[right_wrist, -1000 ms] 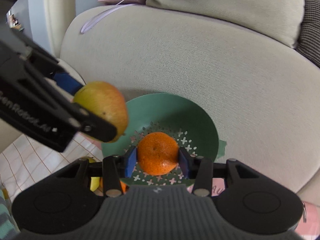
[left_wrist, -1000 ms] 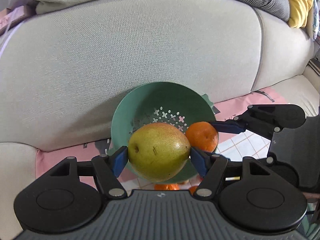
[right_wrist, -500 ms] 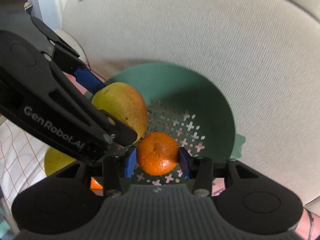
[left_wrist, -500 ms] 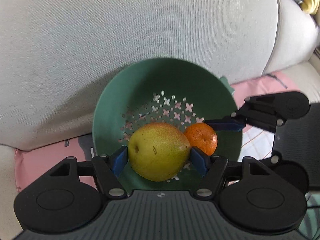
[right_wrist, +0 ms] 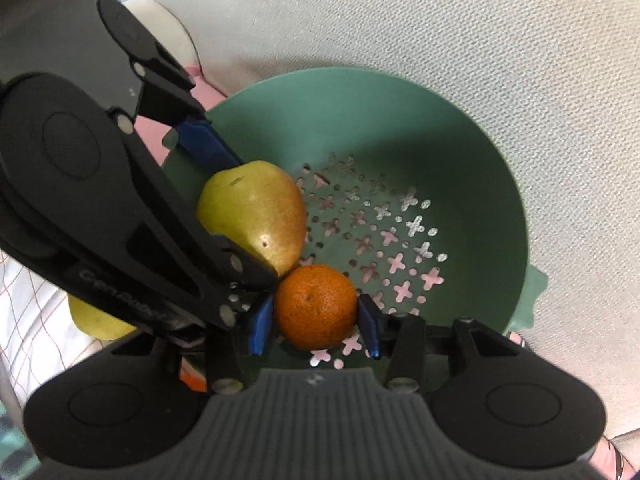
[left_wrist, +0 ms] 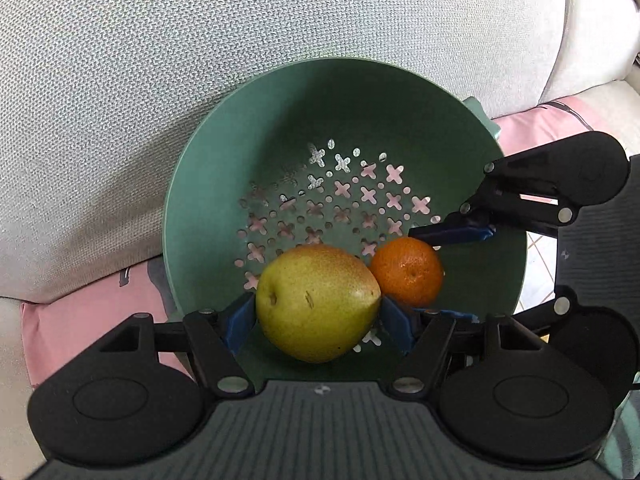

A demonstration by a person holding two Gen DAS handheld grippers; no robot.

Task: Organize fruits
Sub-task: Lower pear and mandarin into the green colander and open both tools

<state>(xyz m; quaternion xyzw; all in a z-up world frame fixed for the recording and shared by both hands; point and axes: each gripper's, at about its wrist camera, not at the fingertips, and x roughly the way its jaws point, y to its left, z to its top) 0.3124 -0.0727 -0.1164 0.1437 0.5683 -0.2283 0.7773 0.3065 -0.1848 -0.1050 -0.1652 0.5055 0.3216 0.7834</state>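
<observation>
Left wrist view shows my left gripper (left_wrist: pixel 318 316) clamped on the pear (left_wrist: pixel 316 302) and right gripper (right_wrist: pixel 316 322) on the orange (right_wrist: pixel 316 306), touching at the colander's (left_wrist: pixel 224 168) six o'clock, so I'd lower both, then release gently.

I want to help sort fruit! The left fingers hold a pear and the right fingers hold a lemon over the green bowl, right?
Nearly. The right gripper holds an orange mandarin, not a lemon, as the right wrist view shows. The left gripper does hold the pear, over the green bowl.
</observation>
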